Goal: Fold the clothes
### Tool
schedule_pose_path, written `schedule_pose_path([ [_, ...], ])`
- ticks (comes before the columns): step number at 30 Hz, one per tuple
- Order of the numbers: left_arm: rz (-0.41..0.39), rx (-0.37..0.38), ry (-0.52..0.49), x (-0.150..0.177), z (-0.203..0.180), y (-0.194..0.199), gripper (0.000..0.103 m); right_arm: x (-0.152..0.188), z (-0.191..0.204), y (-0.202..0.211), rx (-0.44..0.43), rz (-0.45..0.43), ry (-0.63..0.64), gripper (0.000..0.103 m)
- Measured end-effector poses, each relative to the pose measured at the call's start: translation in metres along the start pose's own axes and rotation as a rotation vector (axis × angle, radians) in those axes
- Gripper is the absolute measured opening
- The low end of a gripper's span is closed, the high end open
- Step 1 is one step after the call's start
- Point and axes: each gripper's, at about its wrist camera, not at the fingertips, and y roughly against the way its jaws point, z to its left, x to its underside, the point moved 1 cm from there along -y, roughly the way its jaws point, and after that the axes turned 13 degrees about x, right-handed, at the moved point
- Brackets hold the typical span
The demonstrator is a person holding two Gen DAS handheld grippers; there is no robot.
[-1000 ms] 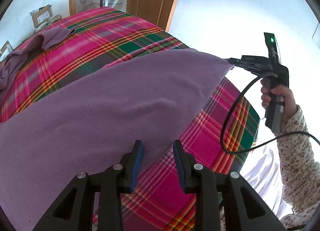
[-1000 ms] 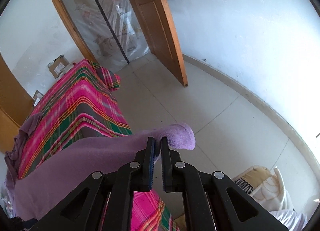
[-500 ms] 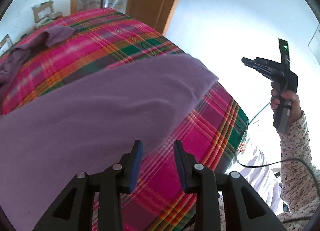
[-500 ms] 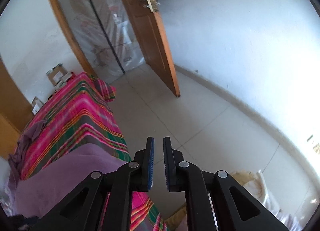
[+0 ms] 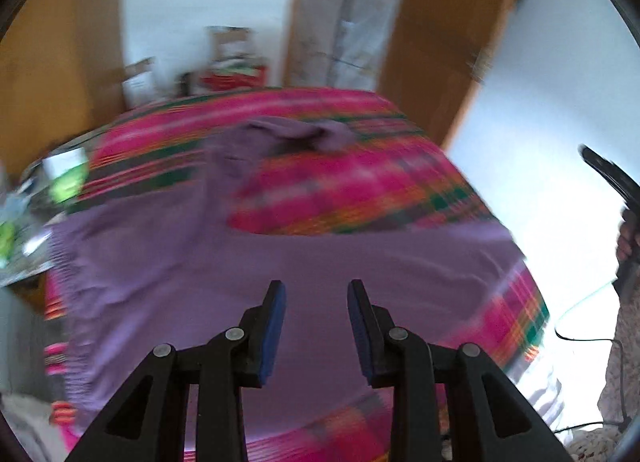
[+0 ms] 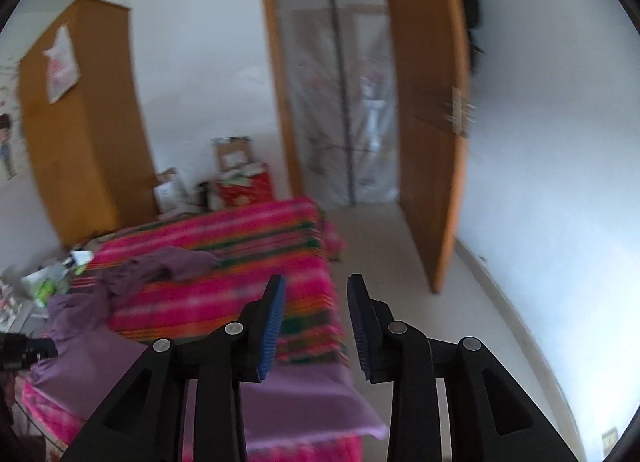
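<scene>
A purple garment (image 5: 240,262) lies spread on the bed's pink plaid cover (image 5: 352,190), one sleeve reaching toward the far end. It also shows in the right wrist view (image 6: 304,394), its near edge hanging at the bed corner. My left gripper (image 5: 316,322) is open and empty above the garment. My right gripper (image 6: 316,322) is open and empty above the bed's near right corner; it also shows at the right edge of the left wrist view (image 5: 612,178). Both views are motion-blurred.
A wooden wardrobe (image 6: 80,122) stands at the far left. An open wooden door (image 6: 432,122) and a plastic-covered doorway (image 6: 340,102) are beyond the bed. Boxes (image 6: 236,178) sit against the far wall. Clutter (image 6: 44,282) lies left of the bed.
My right gripper let go of the purple garment's corner, which dropped onto the bed, then opened wide. Both grippers swung to face along the bed toward the doorway.
</scene>
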Motion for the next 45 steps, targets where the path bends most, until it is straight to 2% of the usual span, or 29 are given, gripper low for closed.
schedule_pose_path([
  [3,-0.016,-0.092,0.038,-0.009,0.038,0.021,0.033,-0.017,0.042,-0.018,-0.078,0.02,0.047,0.034],
  [6,-0.025,-0.172,0.055,-0.02,0.067,0.042,0.033,-0.032,0.084,-0.029,-0.118,0.018,0.107,0.034],
  [10,-0.023,-0.213,0.065,-0.04,0.091,0.07,0.033,-0.063,0.14,-0.038,-0.225,-0.005,0.154,0.034],
  [14,-0.027,-0.307,0.031,-0.077,0.11,0.095,0.033,-0.107,0.183,-0.041,-0.328,-0.041,0.163,0.034],
  [18,0.017,-0.344,-0.002,-0.117,0.134,0.094,0.033,-0.147,0.232,-0.062,-0.419,-0.033,0.197,0.034],
  [21,0.017,-0.34,-0.03,-0.129,0.155,0.075,0.033,-0.155,0.272,-0.089,-0.458,-0.014,0.27,0.034],
  [24,0.075,-0.278,0.018,-0.128,0.186,0.036,0.033,-0.136,0.308,-0.124,-0.515,0.049,0.313,0.034],
  [27,0.162,-0.262,0.05,-0.12,0.213,-0.008,0.033,-0.105,0.351,-0.158,-0.57,0.132,0.403,0.034],
  [29,0.21,-0.248,0.06,-0.115,0.226,-0.034,0.033,-0.082,0.38,-0.176,-0.573,0.169,0.488,0.034],
  [34,0.291,-0.241,0.048,-0.106,0.246,-0.084,0.033,-0.046,0.441,-0.218,-0.606,0.264,0.59,0.034],
  [36,0.328,-0.261,0.031,-0.104,0.254,-0.099,0.033,-0.032,0.466,-0.234,-0.62,0.303,0.629,0.034],
  [40,0.357,-0.278,0.018,-0.101,0.267,-0.118,0.033,-0.025,0.498,-0.262,-0.631,0.327,0.657,0.034],
  [43,0.374,-0.268,0.016,-0.1,0.273,-0.126,0.033,-0.024,0.512,-0.285,-0.639,0.378,0.672,0.043],
  [45,0.386,-0.26,0.007,-0.097,0.276,-0.13,0.033,-0.021,0.519,-0.3,-0.615,0.399,0.682,0.043],
])
